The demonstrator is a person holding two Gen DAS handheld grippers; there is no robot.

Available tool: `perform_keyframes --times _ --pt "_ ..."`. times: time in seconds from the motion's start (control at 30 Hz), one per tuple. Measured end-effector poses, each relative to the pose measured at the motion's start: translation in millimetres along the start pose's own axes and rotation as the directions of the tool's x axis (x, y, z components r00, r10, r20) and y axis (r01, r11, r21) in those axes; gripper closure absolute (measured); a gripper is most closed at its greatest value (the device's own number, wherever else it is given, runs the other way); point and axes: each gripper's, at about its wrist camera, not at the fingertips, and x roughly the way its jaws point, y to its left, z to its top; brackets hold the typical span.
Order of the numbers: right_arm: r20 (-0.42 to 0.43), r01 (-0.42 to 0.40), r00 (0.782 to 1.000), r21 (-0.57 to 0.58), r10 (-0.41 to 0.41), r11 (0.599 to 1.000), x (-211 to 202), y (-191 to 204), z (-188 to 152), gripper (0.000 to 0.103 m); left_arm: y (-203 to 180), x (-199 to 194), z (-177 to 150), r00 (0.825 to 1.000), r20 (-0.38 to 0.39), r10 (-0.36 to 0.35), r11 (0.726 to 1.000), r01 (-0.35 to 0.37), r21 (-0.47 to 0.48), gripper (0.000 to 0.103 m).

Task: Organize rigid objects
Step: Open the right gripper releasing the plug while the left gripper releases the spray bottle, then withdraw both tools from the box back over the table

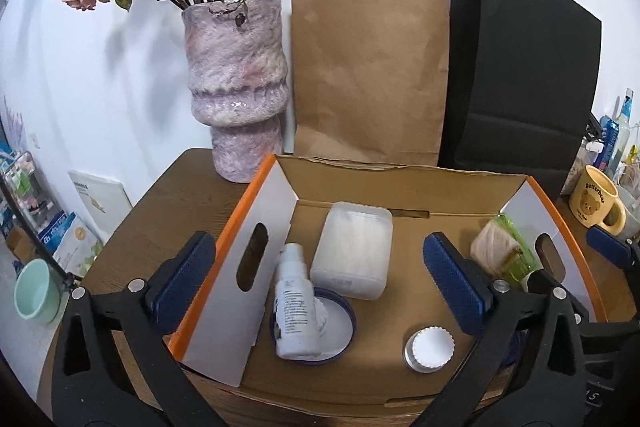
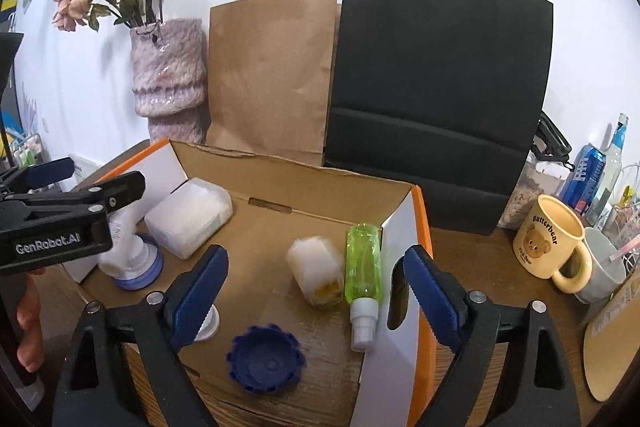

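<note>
— So, what have you got in the cardboard box [image 1: 400,179]?

— Your box sits open on the brown counter [image 1: 168,211], white end walls edged in orange. On its floor: a frosted plastic case [image 1: 352,247] toward twelve o'clock, a white bottle [image 1: 294,307] lying across a blue-rimmed lid [image 1: 340,327] at nine, and a small tin with a scalloped white cap [image 1: 428,349] at six.

— And your right camera adds what?

— A green spray bottle [image 2: 363,267] lying along the three o'clock wall, touching a pale, blurred jar [image 2: 316,267]; a dark blue scalloped cap [image 2: 264,359], hollow side up, at six. Your left camera barely catches the green one and misses the blue cap.

— Your grips?

— Your left hand-held gripper [image 1: 320,279] is spread wide over the bottle, touching nothing. Your right hand-held gripper [image 2: 316,291] is spread too, pads clear of the jar.

— Behind the box?

— At twelve, a mottled pink vase [image 1: 238,87], a brown paper bag [image 1: 368,75] and a black one [image 1: 520,75]; a yellow bear mug [image 2: 554,243] at three.
</note>
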Motion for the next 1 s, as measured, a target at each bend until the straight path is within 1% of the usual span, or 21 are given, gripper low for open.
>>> perform_keyframes --times 0.43,0.73,1.0 --pt "0.008 -0.004 1.0 0.004 0.004 1.0 -2.8 1.9 -1.9 0.01 1.5 2.4 -2.6 1.0 -0.014 0.001 1.0 -0.001 -0.007 0.0" --pt "0.026 -0.016 1.0 0.003 0.016 1.0 -11.6 5.4 -4.1 0.01 4.2 -4.7 -6.5 1.0 -0.013 0.001 1.0 -0.001 -0.007 0.0" --pt "0.034 -0.03 0.999 -0.027 0.031 0.999 -25.3 11.0 -15.2 0.01 9.7 -11.6 -13.4 1.0 -0.022 0.006 1.0 -0.006 -0.01 0.0"
